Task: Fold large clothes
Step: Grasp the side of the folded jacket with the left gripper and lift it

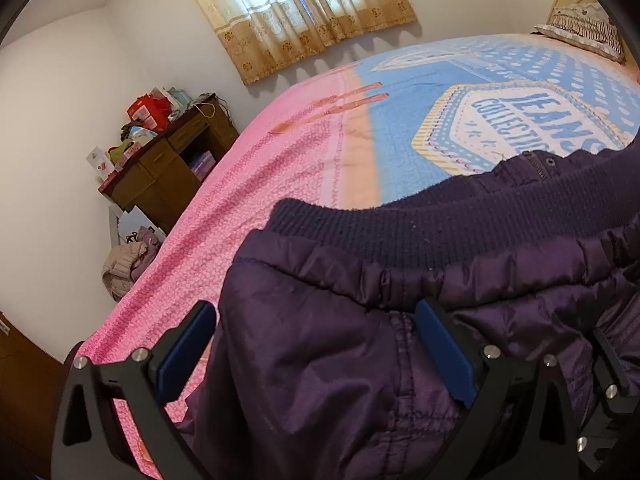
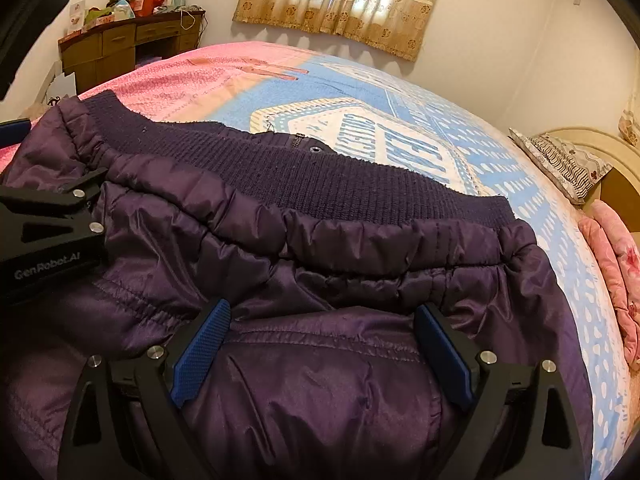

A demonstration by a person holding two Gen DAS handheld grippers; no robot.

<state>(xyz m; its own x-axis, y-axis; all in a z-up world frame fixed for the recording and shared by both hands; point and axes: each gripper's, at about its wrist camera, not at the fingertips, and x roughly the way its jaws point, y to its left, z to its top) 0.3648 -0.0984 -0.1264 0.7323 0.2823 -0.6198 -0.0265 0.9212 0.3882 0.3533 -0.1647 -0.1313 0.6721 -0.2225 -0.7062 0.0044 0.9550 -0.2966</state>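
Observation:
A dark purple padded jacket (image 1: pixel 320 360) with a ribbed knit hem (image 1: pixel 440 228) lies on the bed. My left gripper (image 1: pixel 316 344) is open, its blue pads wide apart over the jacket's left edge with puffy fabric bulging between them. My right gripper (image 2: pixel 324 344) is also open, straddling a fold of the jacket (image 2: pixel 320 392) below the gathered seam. The knit hem (image 2: pixel 304 176) runs across the far side, with a zipper end and snap (image 2: pixel 308 144) at its middle. The left gripper's body (image 2: pixel 52 220) shows at the left edge of the right wrist view.
The bed carries a pink and blue printed blanket (image 1: pixel 280 168). A cluttered brown desk (image 1: pixel 168 160) stands by the far wall under a curtained window (image 2: pixel 344 0). Clothes (image 1: pixel 124 264) are piled on the floor beside the bed. A pillow (image 2: pixel 560 164) and a pink quilt (image 2: pixel 616 272) lie at the right.

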